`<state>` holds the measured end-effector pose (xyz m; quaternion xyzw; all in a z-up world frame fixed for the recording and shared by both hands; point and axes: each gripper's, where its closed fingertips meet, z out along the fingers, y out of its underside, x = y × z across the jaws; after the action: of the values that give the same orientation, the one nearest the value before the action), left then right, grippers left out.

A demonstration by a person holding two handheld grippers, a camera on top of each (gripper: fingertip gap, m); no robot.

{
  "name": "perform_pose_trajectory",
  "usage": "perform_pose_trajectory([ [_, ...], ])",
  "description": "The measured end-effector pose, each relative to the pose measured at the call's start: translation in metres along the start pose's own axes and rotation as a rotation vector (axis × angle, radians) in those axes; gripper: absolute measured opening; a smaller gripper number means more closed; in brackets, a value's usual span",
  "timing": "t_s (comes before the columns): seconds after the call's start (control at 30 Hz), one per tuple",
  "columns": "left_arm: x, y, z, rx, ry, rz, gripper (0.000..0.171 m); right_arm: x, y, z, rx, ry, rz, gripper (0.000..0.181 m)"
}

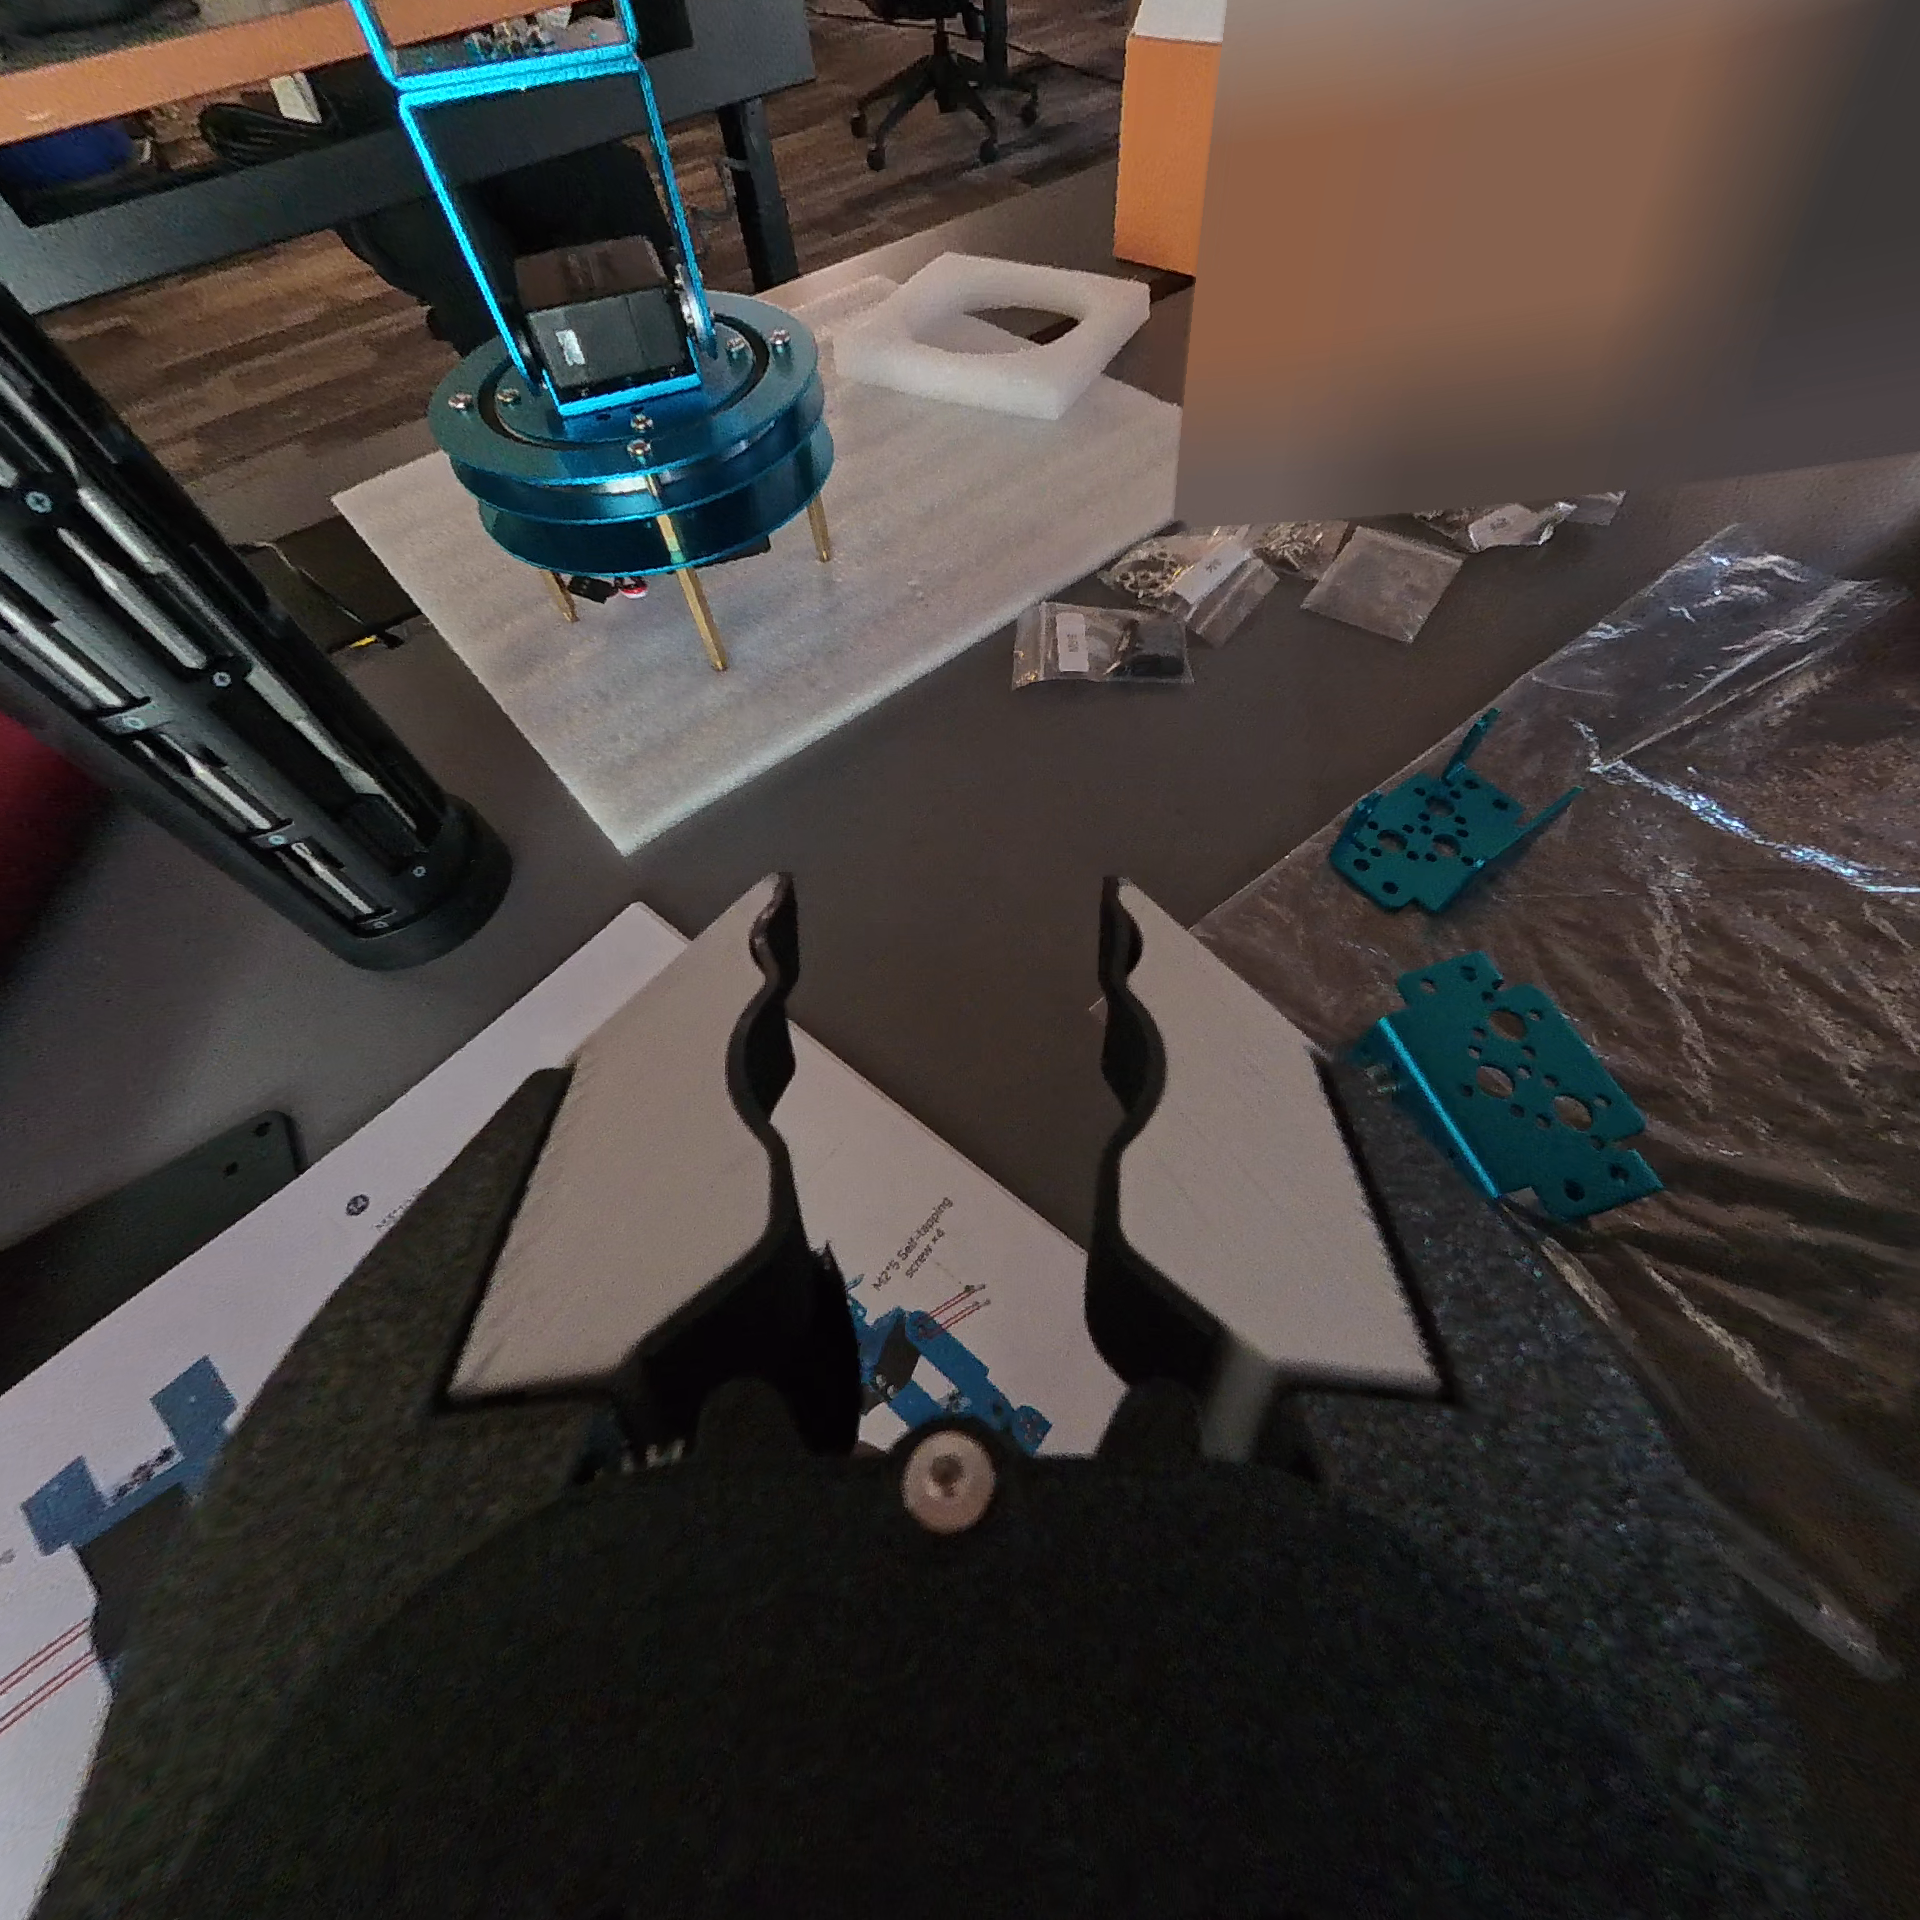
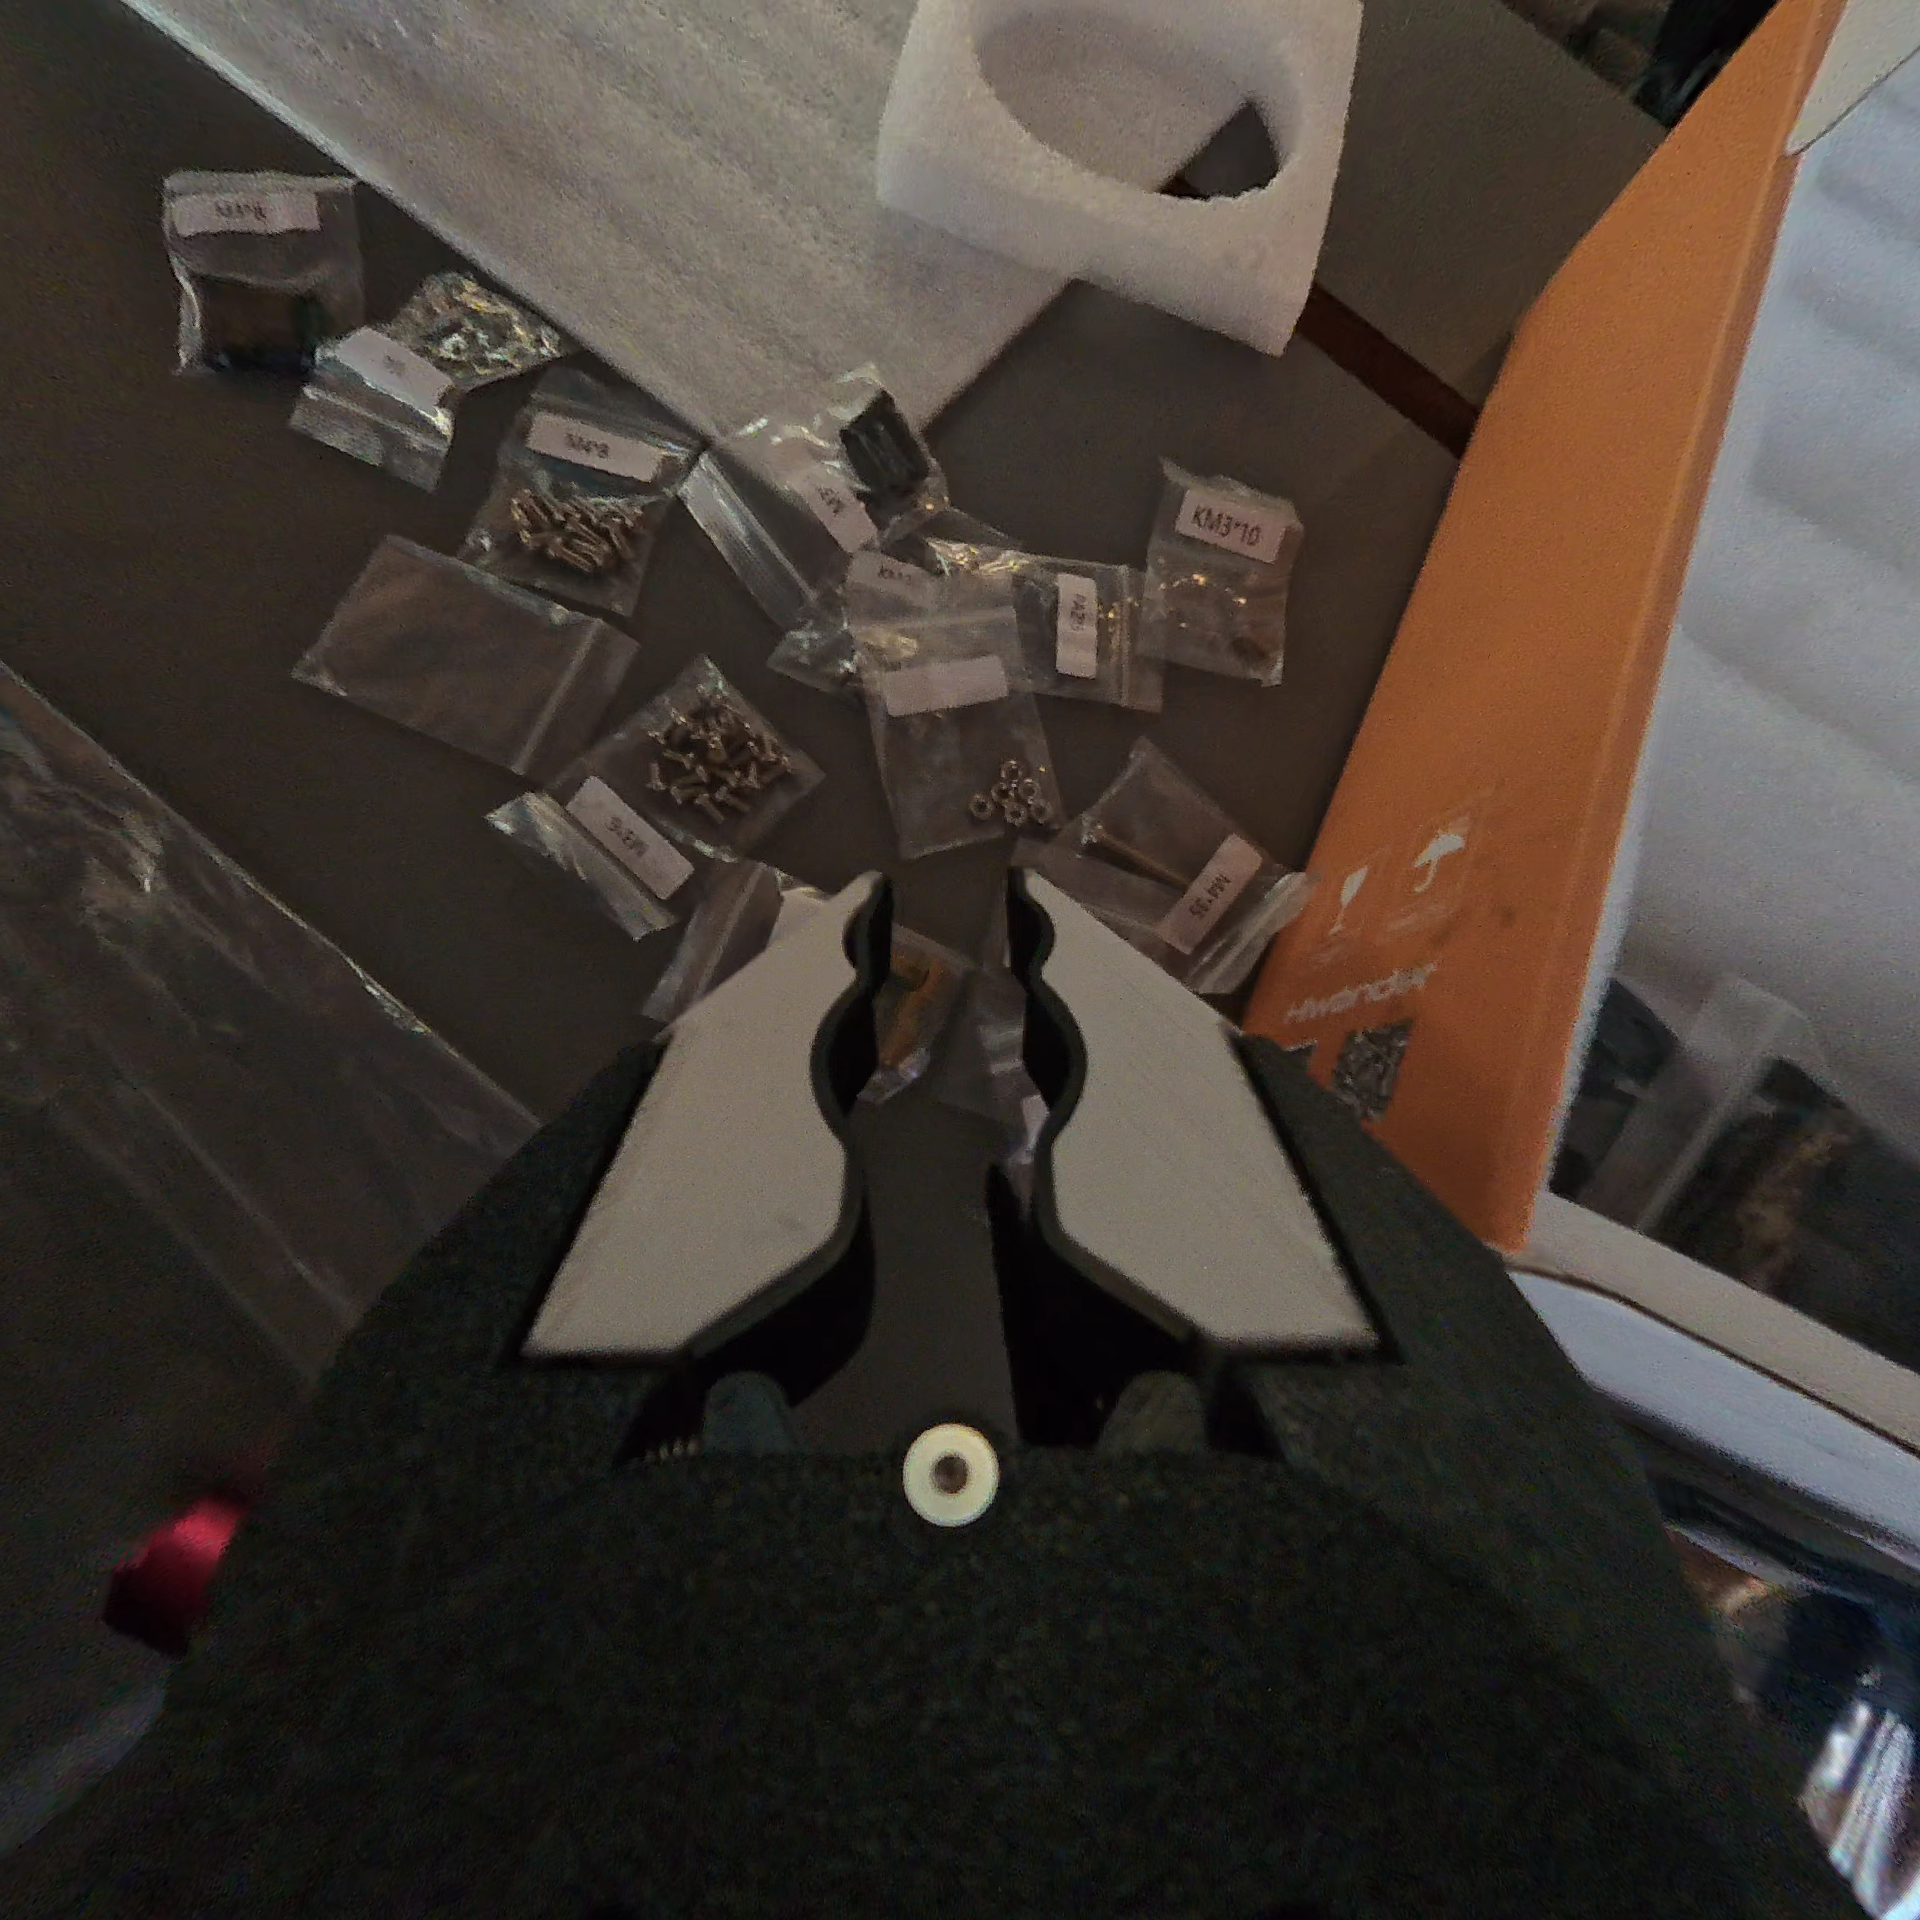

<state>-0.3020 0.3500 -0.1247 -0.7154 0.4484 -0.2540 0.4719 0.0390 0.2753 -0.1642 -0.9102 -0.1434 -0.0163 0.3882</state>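
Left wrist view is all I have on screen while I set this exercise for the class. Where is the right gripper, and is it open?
Observer: The right gripper hangs over a scatter of small plastic bags of screws on the dark table. Its jaws stand a narrow gap apart.
Operator: Is there anything between its fingers?
Observer: A small bag with a brass-coloured part shows through the gap, and neither finger visibly presses it. A bag of small nuts lies just ahead of the fingertips.
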Motion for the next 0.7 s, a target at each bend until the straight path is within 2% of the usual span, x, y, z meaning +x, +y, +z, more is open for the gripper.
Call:
perform_pose_trajectory([
  [0.2, 0.001, -0.004, -0.002, 0.013, 0.006, -0.011, 0.058, -0.018, -0.007, 0.022, -0.091, -0.086, -0.042, 0.018],
  [0.4, 0.001, -0.007, -0.006, 0.023, -0.008, 0.014, 0.058, -0.033, -0.045, 0.045, -0.116, -0.125, -0.192, 0.018],
  [0.57, 0.001, -0.008, -0.007, 0.021, -0.027, 0.053, 0.058, -0.030, -0.034, 0.066, -0.191, -0.142, -0.190, 0.018],
  [0.7, 0.002, -0.005, -0.005, 0.011, -0.019, 0.050, 0.058, -0.027, -0.030, 0.065, -0.199, -0.204, -0.113, 0.018],
])
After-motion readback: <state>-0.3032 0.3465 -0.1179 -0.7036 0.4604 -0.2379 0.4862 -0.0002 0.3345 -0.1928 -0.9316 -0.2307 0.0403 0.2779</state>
